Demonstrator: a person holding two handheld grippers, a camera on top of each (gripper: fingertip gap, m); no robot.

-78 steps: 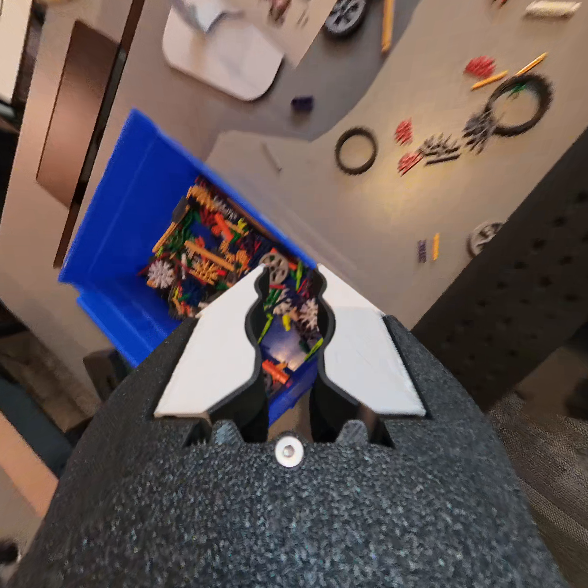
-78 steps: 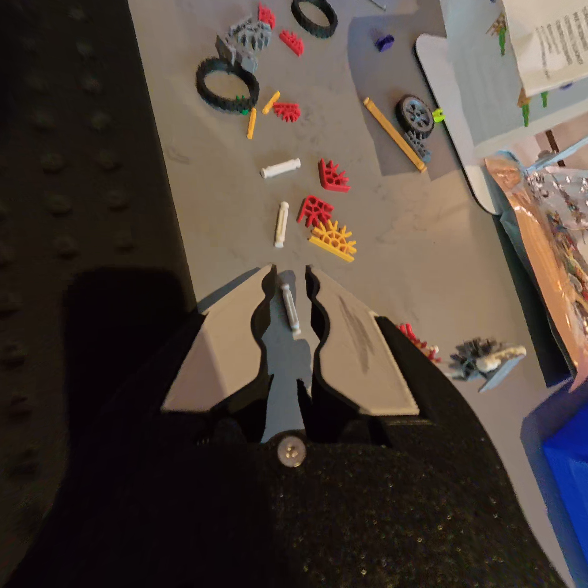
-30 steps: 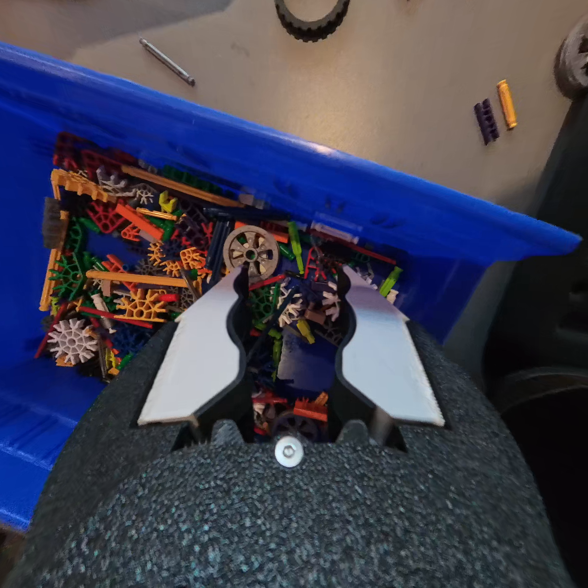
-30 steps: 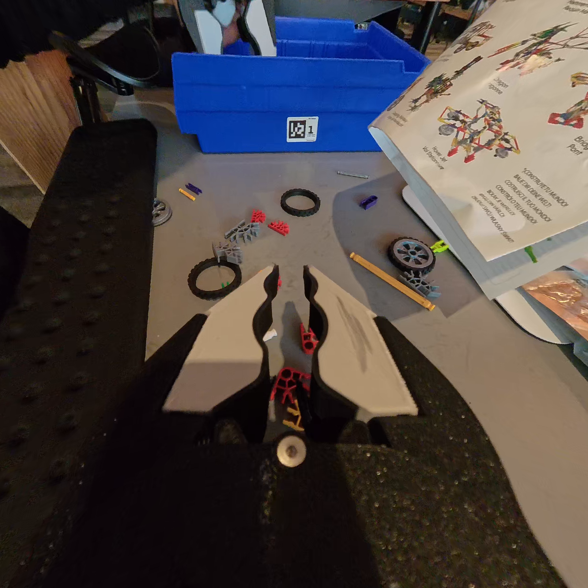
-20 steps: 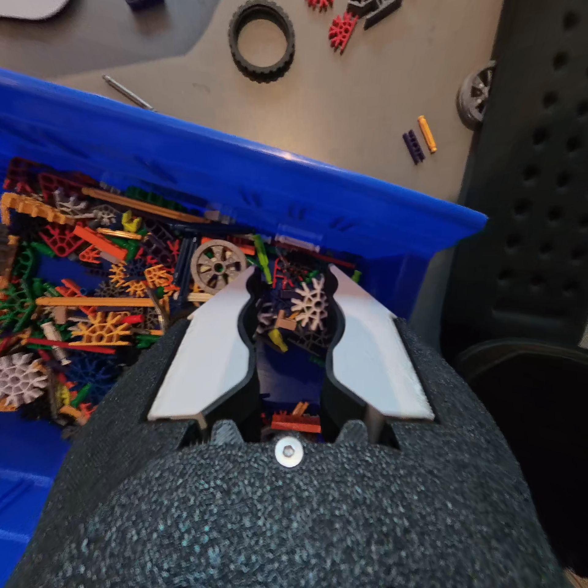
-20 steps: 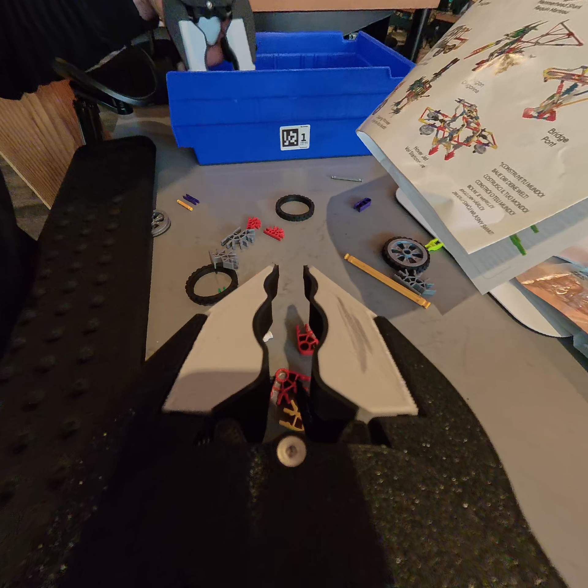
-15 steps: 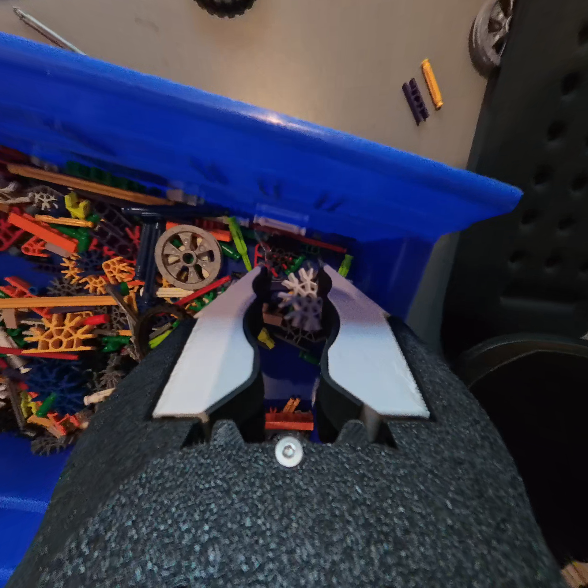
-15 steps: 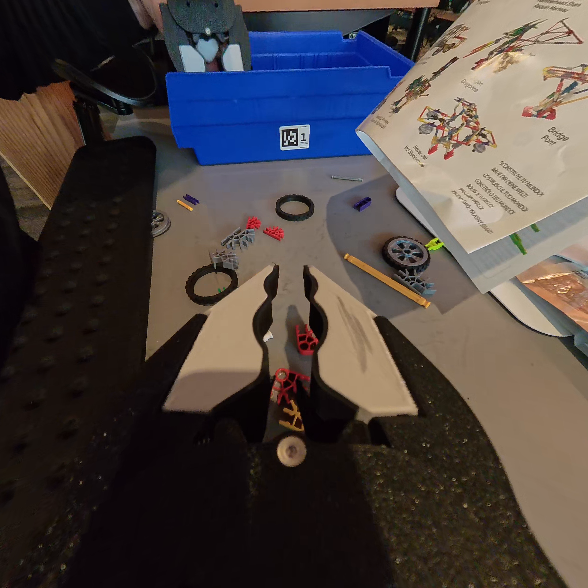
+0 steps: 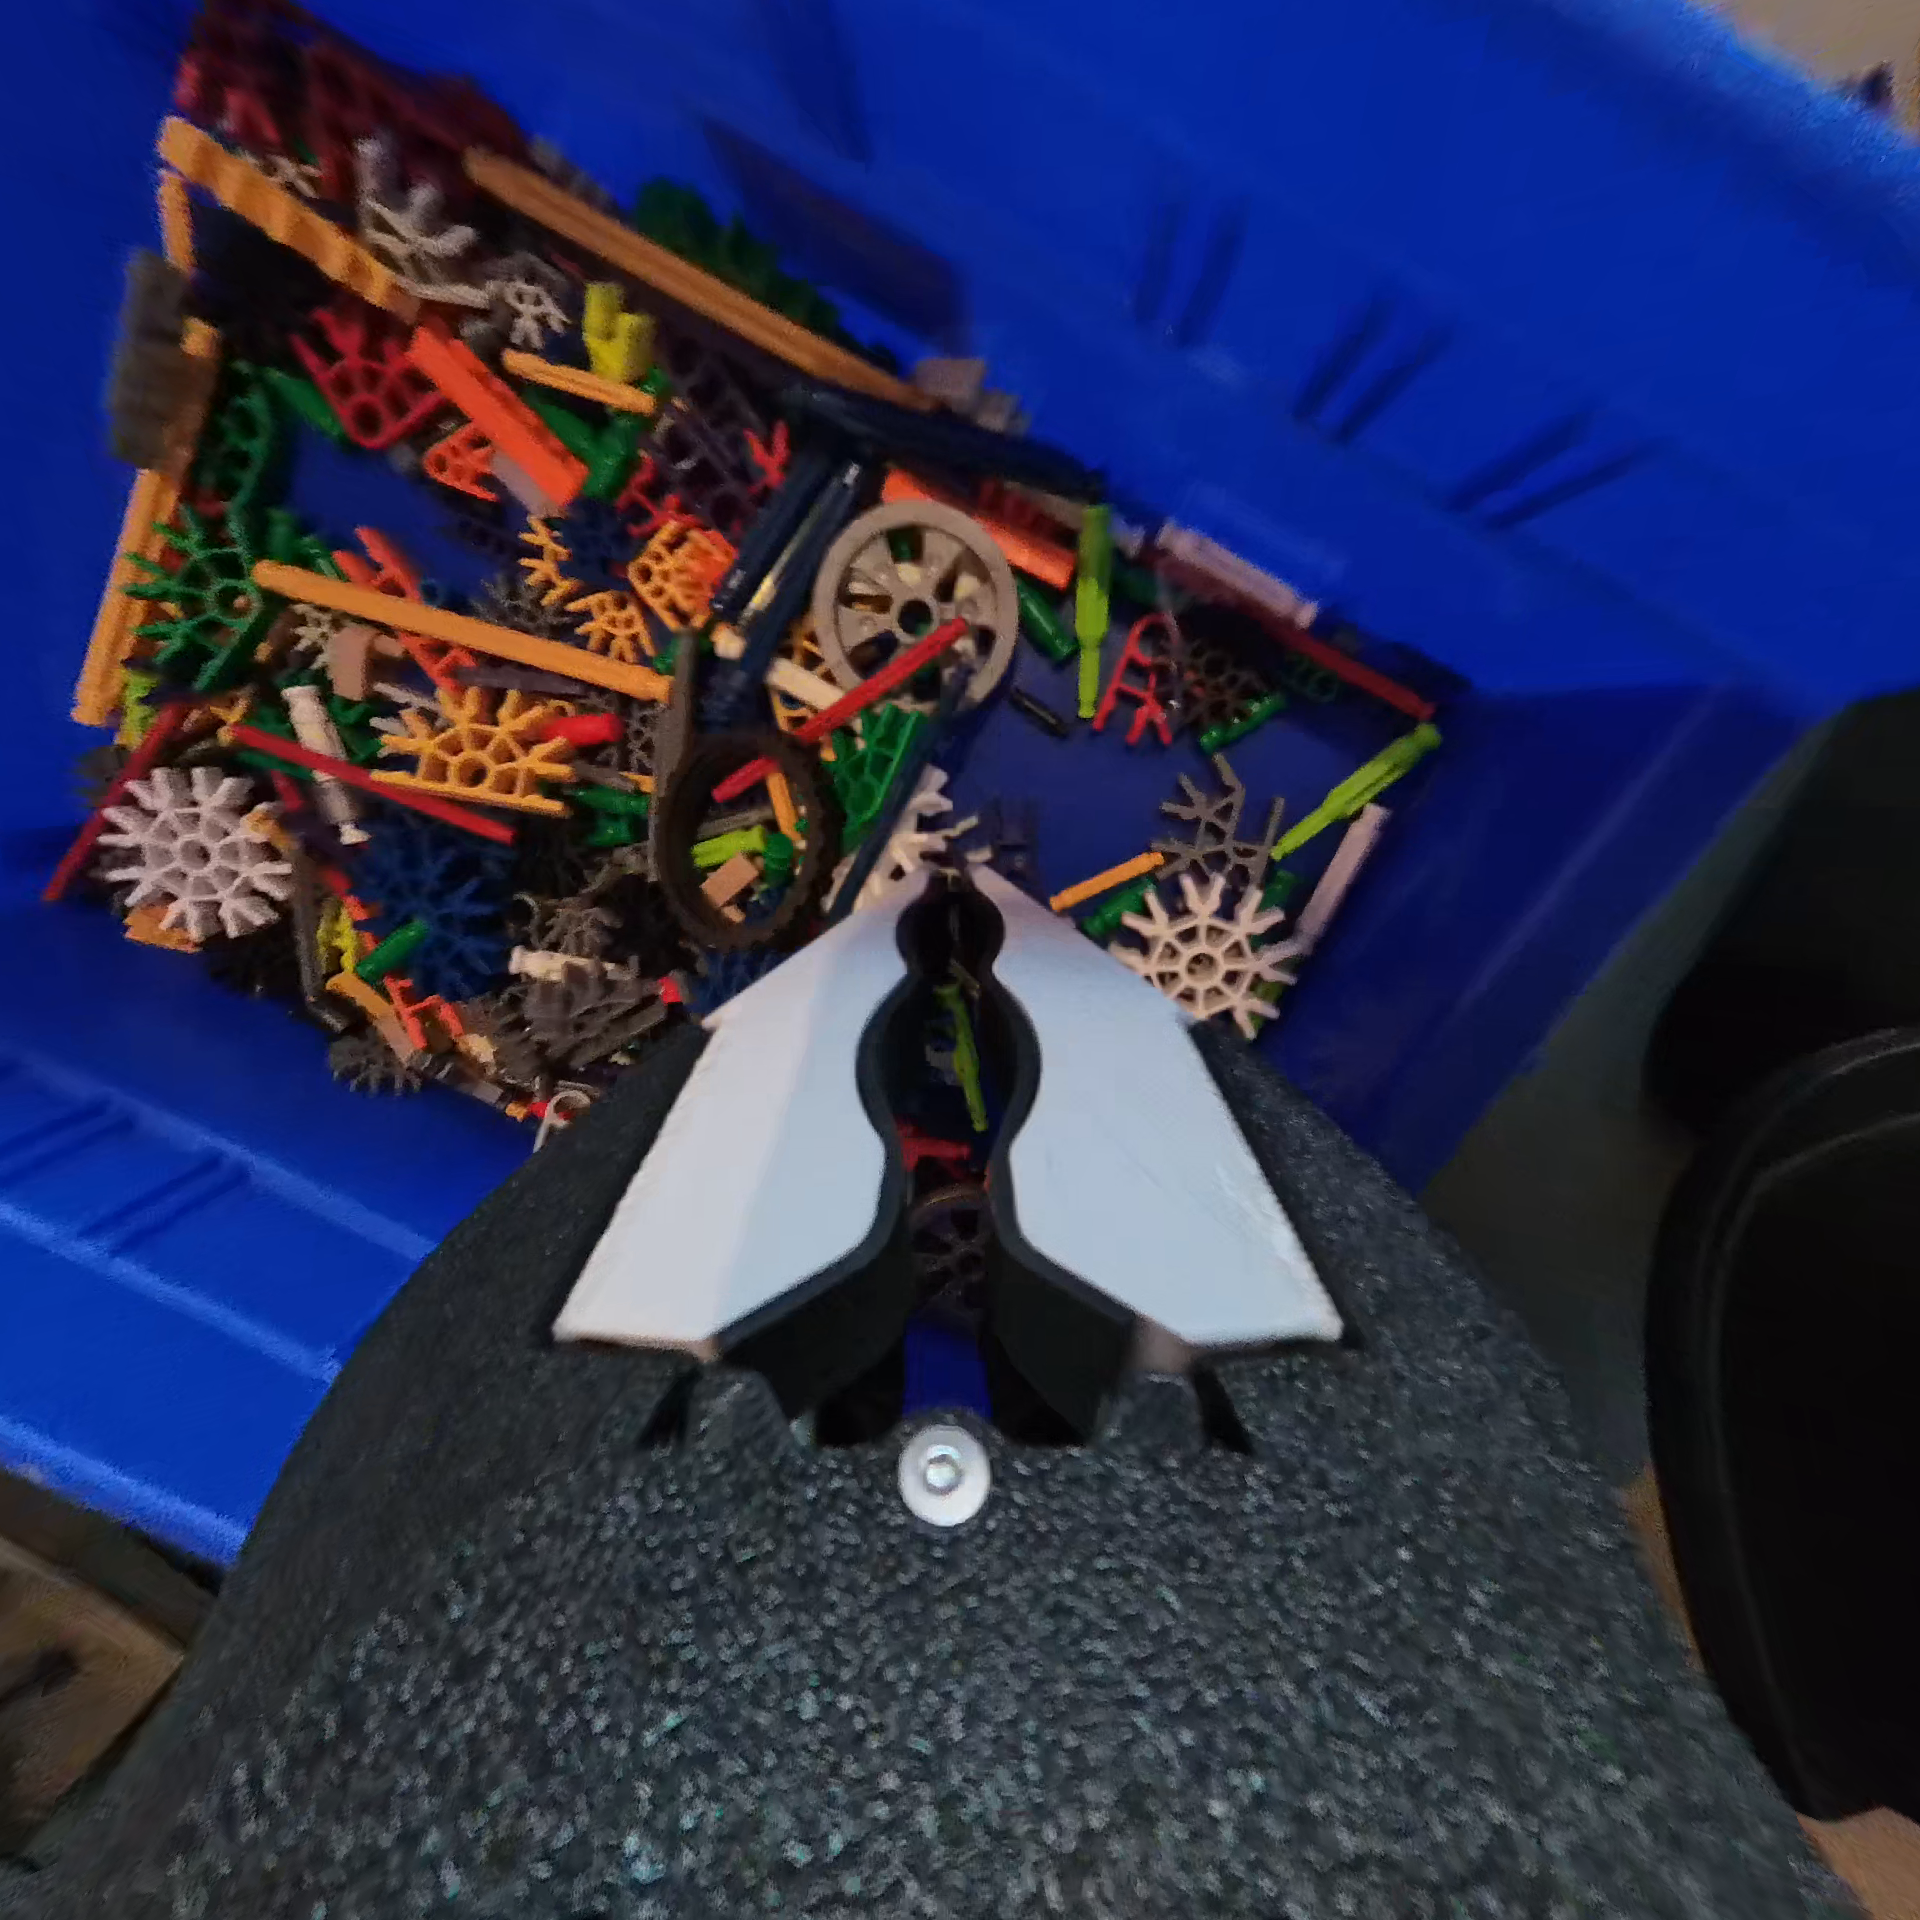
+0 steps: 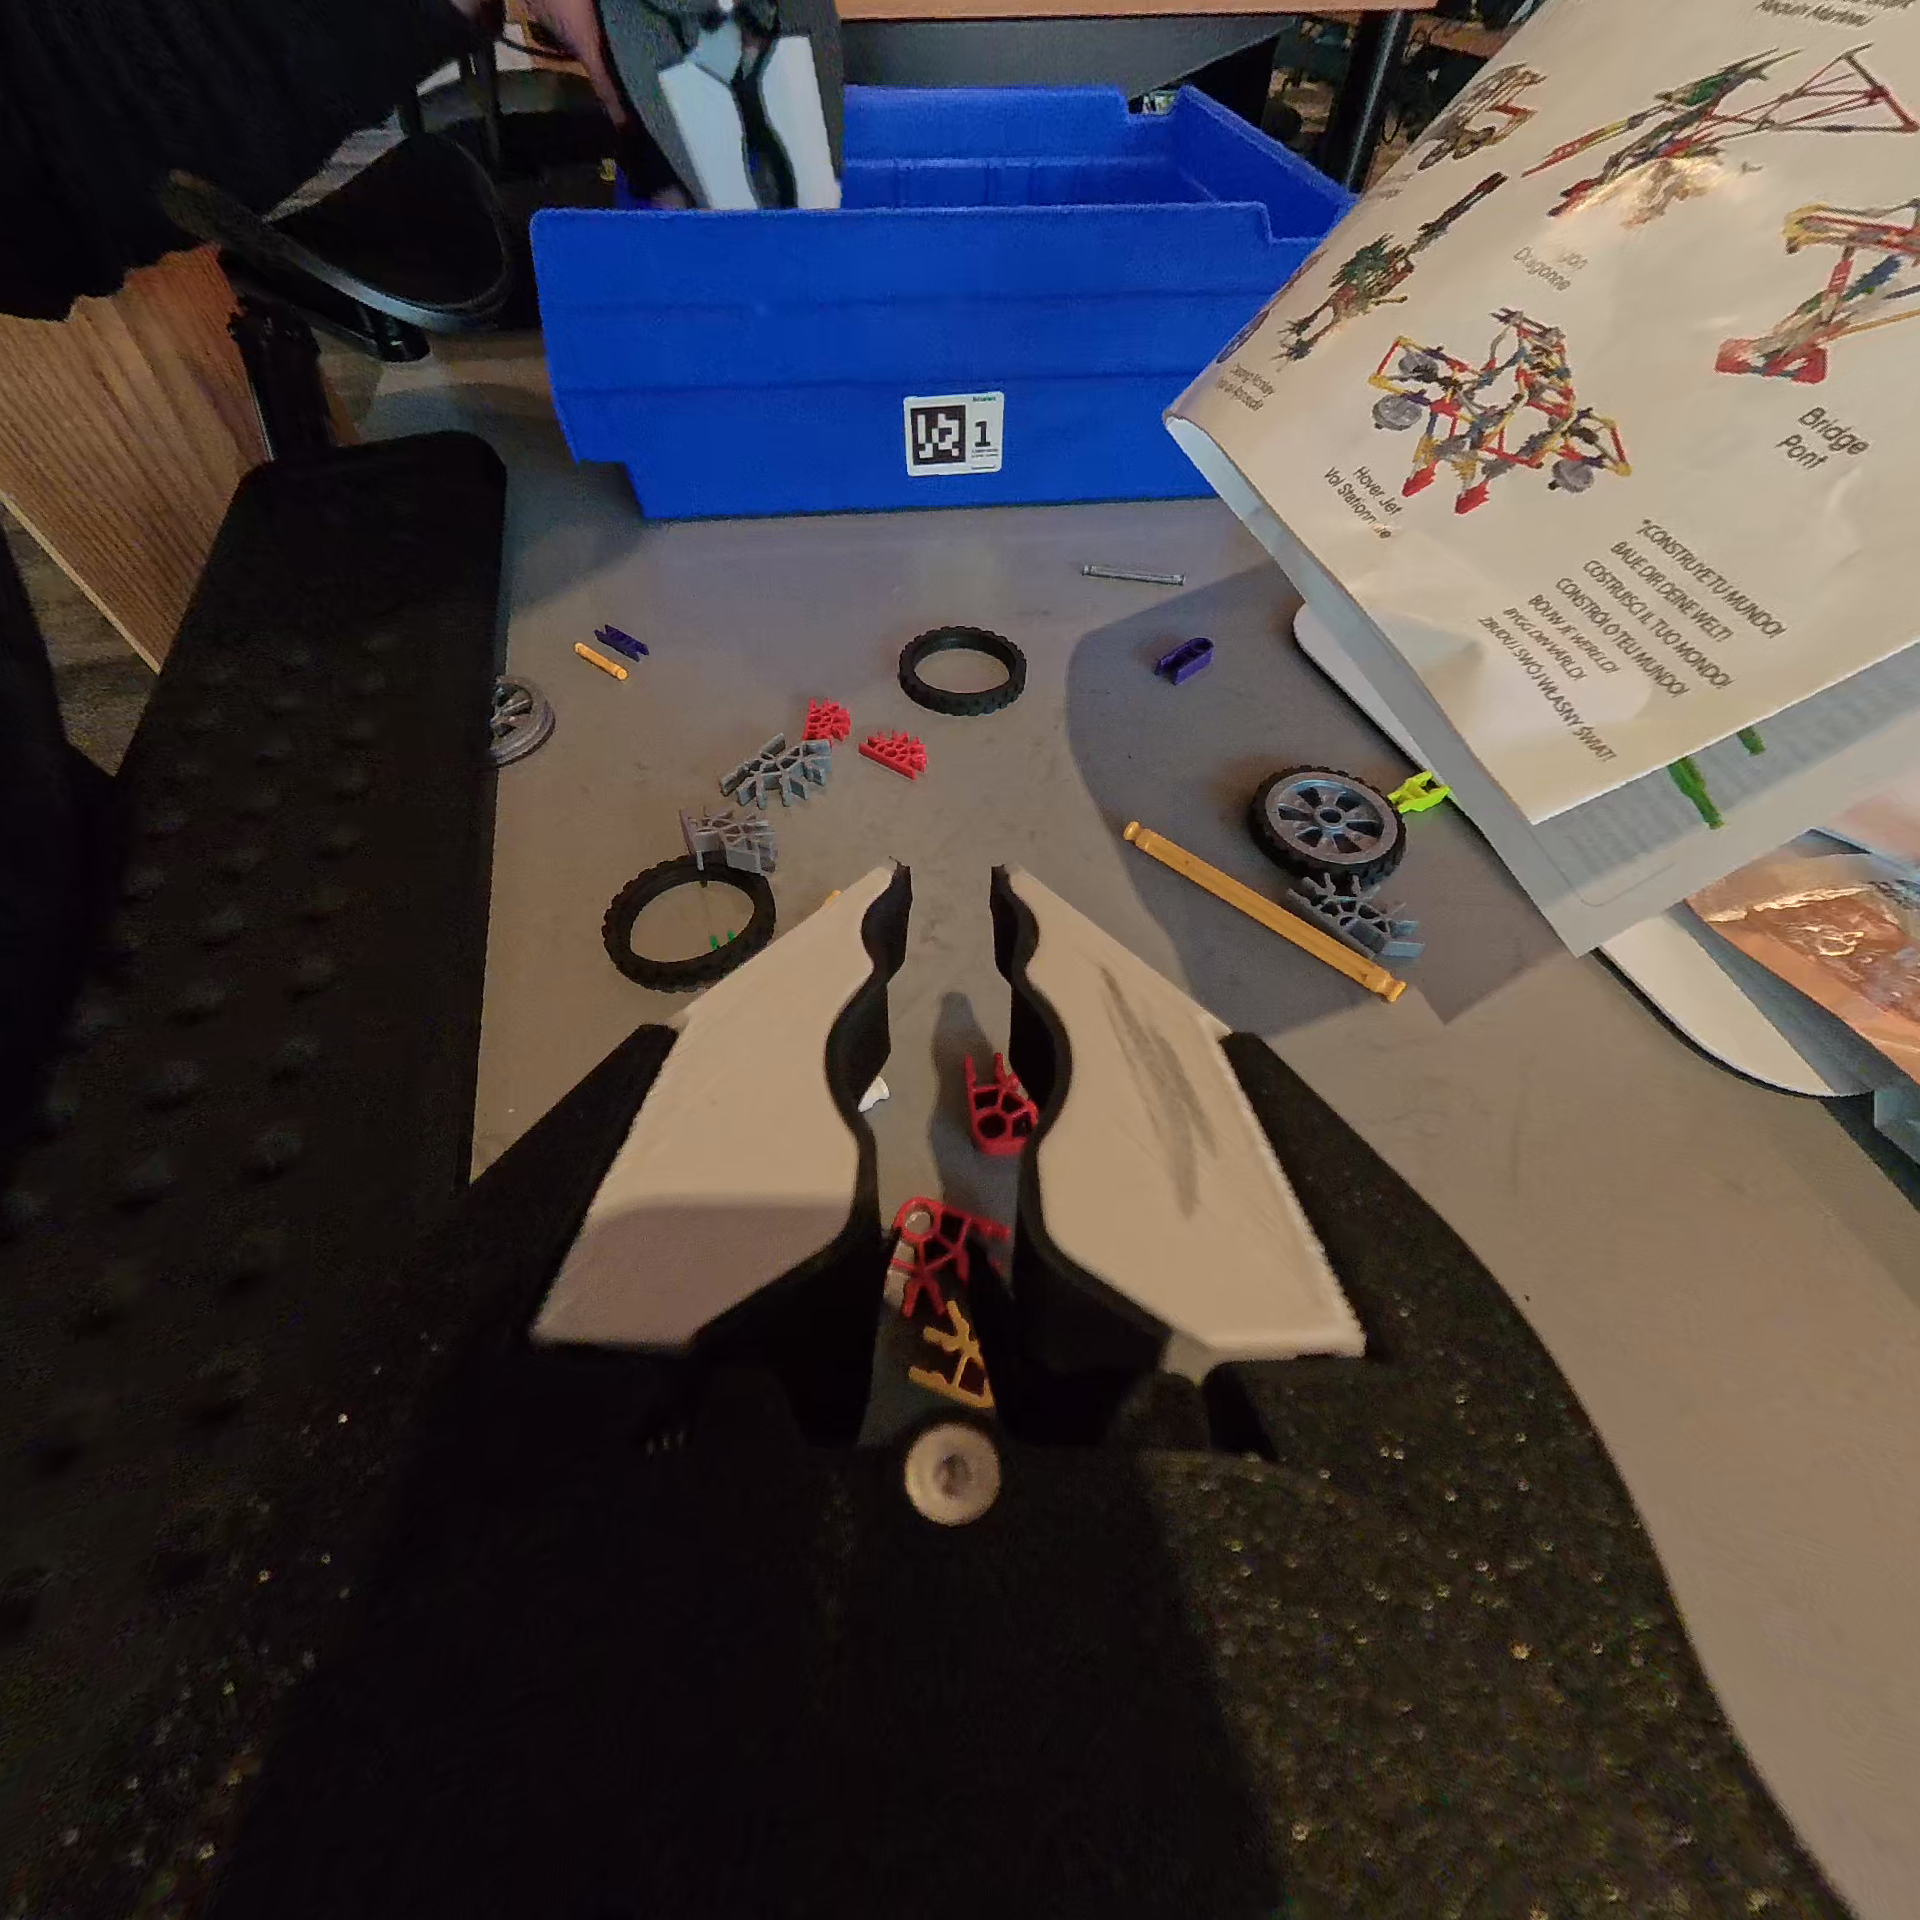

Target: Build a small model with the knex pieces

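Note:
My left gripper (image 9: 951,883) is over the blue bin (image 9: 1351,260), which is full of mixed coloured rods, connectors and wheels. Its fingers are closed tip to tip on a white snowflake connector (image 9: 914,826) that sticks out past the tips; the view is blurred. A second white snowflake connector (image 9: 1205,956) lies in the bin to the right. The right wrist view shows the left gripper (image 10: 748,135) at the bin's (image 10: 831,312) far left corner. My right gripper (image 10: 945,883) is open and empty above the grey table. Red connectors (image 10: 997,1107) lie on the table below its fingers.
On the table lie two black tyres (image 10: 961,670) (image 10: 686,920), a grey wheel (image 10: 1328,826), a yellow rod (image 10: 1257,909), grey connectors (image 10: 779,769) and a purple clip (image 10: 1182,657). An open instruction booklet (image 10: 1610,364) overhangs the right. A black dotted mat (image 10: 260,831) runs along the left. Spacing between my two grippers at the tips: around 35 centimeters. The grey wheel (image 10: 1328,826) is closer to my right gripper, around 12 centimeters from its tips; the left tips are 30 centimeters off.
My left gripper has closed from open onto the white snowflake connector and drawn back up from the pile. My right gripper has stayed still and open.

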